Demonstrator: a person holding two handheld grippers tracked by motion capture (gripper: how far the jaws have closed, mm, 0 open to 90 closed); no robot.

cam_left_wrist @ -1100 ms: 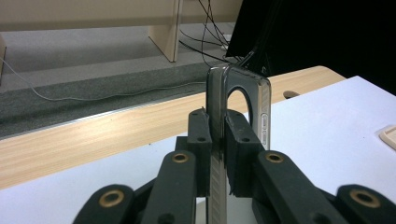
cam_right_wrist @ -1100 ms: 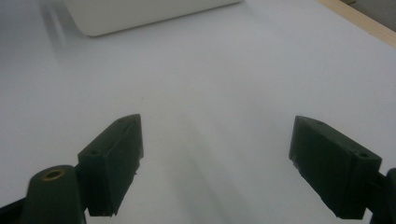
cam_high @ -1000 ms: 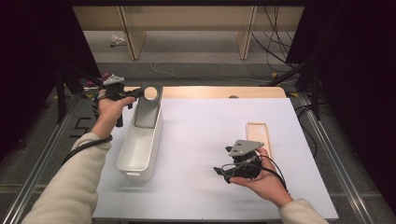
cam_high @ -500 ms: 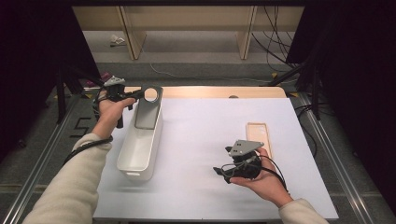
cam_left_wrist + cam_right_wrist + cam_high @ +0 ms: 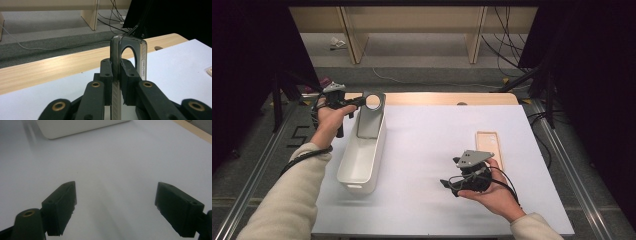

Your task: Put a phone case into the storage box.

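A grey see-through plate [image 5: 371, 120] with a round hole near its top stands upright in the far end of a long white bin [image 5: 354, 186]. My left gripper [image 5: 361, 102] is shut on the plate's top edge beside the hole; in the left gripper view the jaws [image 5: 116, 72] pinch the plate [image 5: 141, 57] edge-on. My right gripper [image 5: 447, 185] rests in a hand low over the white table sheet at the front right and points left. Its jaws [image 5: 116, 202] stand open with nothing between them, and the bin's end [image 5: 75, 126] lies ahead of them.
A small pale wooden tray [image 5: 488, 145] lies on the white sheet [image 5: 432, 135] to the right. A wooden table edge [image 5: 447, 98] runs along the back. Cables and shelf legs stand on the floor beyond.
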